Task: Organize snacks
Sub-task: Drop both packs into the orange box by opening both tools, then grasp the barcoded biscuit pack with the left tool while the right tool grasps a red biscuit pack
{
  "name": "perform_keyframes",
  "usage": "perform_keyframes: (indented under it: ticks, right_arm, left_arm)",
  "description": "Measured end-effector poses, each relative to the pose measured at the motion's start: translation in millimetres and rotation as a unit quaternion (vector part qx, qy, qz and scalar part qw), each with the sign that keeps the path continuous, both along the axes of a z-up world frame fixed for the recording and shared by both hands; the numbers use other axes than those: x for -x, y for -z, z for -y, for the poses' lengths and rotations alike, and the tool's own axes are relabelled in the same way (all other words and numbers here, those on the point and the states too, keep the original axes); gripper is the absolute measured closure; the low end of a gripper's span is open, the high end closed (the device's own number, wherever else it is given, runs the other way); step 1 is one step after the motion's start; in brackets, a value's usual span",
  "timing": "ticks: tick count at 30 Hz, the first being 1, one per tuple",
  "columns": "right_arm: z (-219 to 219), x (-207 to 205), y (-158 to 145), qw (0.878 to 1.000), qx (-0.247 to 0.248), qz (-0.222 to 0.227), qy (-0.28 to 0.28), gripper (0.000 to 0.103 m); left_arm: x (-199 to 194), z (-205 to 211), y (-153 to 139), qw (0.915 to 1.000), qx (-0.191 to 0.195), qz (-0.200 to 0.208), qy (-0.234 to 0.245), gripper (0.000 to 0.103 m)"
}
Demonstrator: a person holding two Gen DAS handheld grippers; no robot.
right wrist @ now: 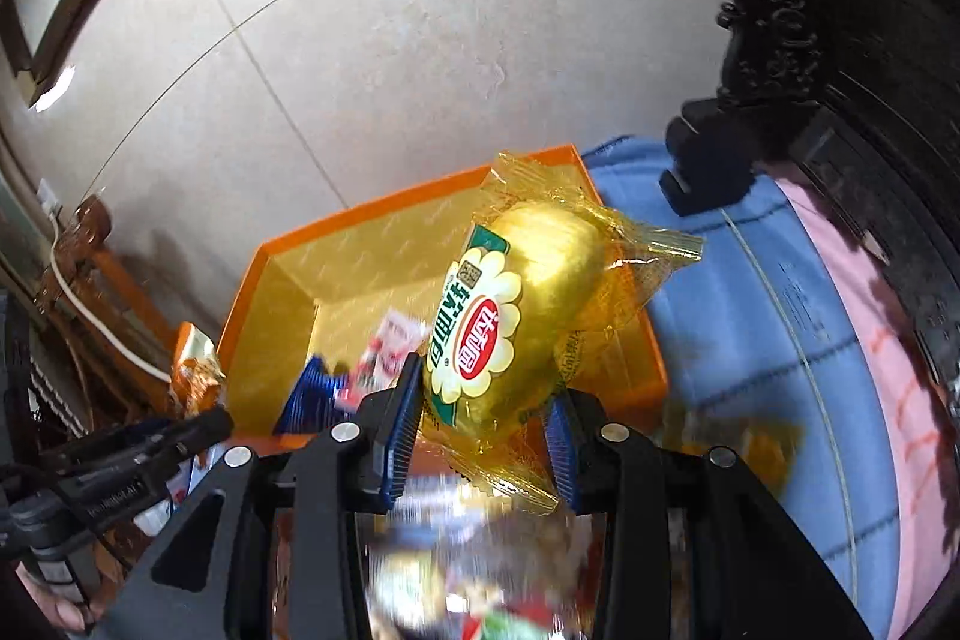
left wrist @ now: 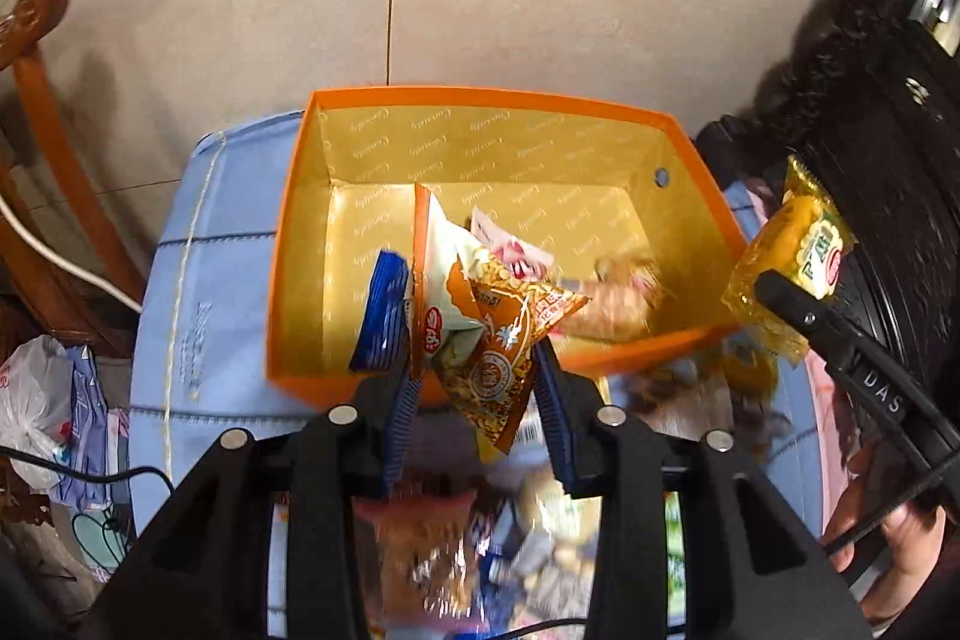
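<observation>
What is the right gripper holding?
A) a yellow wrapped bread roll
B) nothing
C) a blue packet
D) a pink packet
A: in the right wrist view, the right gripper is shut on the yellow cellophane-wrapped bread roll, held above the near rim of the orange cardboard box; the left gripper holds the orange-brown peanut packet.

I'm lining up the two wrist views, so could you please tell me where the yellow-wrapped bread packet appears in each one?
Left wrist view: the yellow-wrapped bread packet is at the right edge, held up by the right tool, beside the box's right wall.
Right wrist view: it fills the centre, between the tool's blue pads.
Shared landmark: the orange box with the gold lining.
</observation>
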State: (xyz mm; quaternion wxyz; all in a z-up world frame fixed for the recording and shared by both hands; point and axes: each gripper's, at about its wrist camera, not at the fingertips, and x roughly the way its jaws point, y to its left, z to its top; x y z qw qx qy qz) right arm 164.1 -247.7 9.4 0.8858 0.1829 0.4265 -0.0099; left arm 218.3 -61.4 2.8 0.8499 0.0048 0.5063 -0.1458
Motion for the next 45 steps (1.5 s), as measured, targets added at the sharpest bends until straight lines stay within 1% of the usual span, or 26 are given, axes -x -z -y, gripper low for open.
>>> perform_keyframes:
  ticks: [3,4,5,6,7,8,9,10,12,14,19,21,27,29,31,32,34,36,37,40,41,43,45]
  right_arm:
    - [1,-20,6,1.000,0.001,-0.006,0.005,0.065]
    - [0,-27,9,1.000,0.003,-0.012,0.005,0.065]
    - [1,-31,12,1.000,0.005,-0.016,0.007,0.064]
    - [1,-34,16,1.000,0.006,-0.023,0.008,0.062]
    - [2,-38,22,0.999,0.002,-0.035,0.008,0.059]
    - [3,-39,24,0.999,-0.003,-0.039,0.008,0.055]
    - [4,-39,25,0.999,-0.003,-0.041,0.012,0.046]
    - [4,-36,23,0.999,0.003,-0.036,0.016,0.042]
    - [4,-29,22,0.999,0.003,-0.032,0.011,0.041]
    - [5,-21,22,0.999,-0.008,-0.034,0.007,0.041]
    - [2,7,18,0.999,-0.006,-0.038,-0.002,0.039]
    - [0,22,15,0.999,-0.002,-0.039,-0.005,0.039]
    - [-4,66,14,0.999,-0.003,-0.051,-0.012,0.032]
    - [-8,81,17,0.998,0.007,-0.059,-0.027,0.030]
    - [-12,99,19,0.997,0.014,-0.064,-0.037,0.030]
    - [-14,109,21,0.997,0.010,-0.065,-0.042,0.028]
    - [-18,128,26,0.996,-0.002,-0.073,-0.054,0.019]
    - [-26,143,34,0.993,-0.007,-0.088,-0.074,0.016]
    - [-33,152,41,0.991,-0.009,-0.101,-0.091,0.017]
    - [-44,167,50,0.987,-0.011,-0.119,-0.108,0.017]
    - [-46,169,52,0.986,-0.015,-0.122,-0.110,0.017]
    - [-51,175,55,0.985,-0.025,-0.126,-0.112,0.016]
    - [-55,177,57,0.985,-0.030,-0.128,-0.113,0.016]
  left_arm:
    - [-21,4,10,0.9999,-0.005,-0.010,-0.010,0.066]
    - [-29,5,14,0.9997,-0.008,-0.015,-0.016,0.064]
    - [-33,6,16,0.9995,-0.014,-0.015,-0.023,0.055]
    - [-39,5,19,0.9986,-0.026,-0.017,-0.042,0.041]
    - [-42,2,21,0.9974,-0.033,-0.020,-0.060,0.011]
    - [-45,-1,21,0.9965,-0.030,-0.018,-0.076,0.004]
    - [-45,-4,20,0.9961,-0.021,-0.016,-0.084,0.004]
    - [-45,-9,20,0.9958,-0.002,-0.018,-0.090,0.004]
    - [-45,-19,20,0.9945,0.015,-0.033,-0.099,0.004]
    - [-41,-26,20,0.9935,0.029,-0.041,-0.102,0.004]
    - [-20,-44,14,0.9921,0.033,-0.036,-0.116,0.004]
    - [-11,-48,15,0.9922,0.030,-0.044,-0.113,0.004]
    - [28,-65,20,0.9939,0.011,-0.048,-0.099,0.004]
    - [46,-74,26,0.9937,0.006,-0.052,-0.099,0.004]
    - [64,-85,36,0.9934,-0.010,-0.055,-0.100,0.004]
    - [72,-91,42,0.9931,-0.017,-0.059,-0.100,0.004]
    - [87,-102,58,0.9913,-0.029,-0.074,-0.105,0.004]
    - [99,-114,72,0.9887,-0.036,-0.087,-0.116,0.004]
    - [105,-121,83,0.9860,-0.039,-0.100,-0.128,0.004]
    - [114,-135,104,0.9798,-0.027,-0.124,-0.155,0.004]
    - [116,-137,111,0.9773,-0.030,-0.131,-0.164,0.004]
    - [116,-138,119,0.9751,-0.034,-0.140,-0.168,0.004]
    - [115,-134,122,0.9752,-0.044,-0.140,-0.166,0.004]
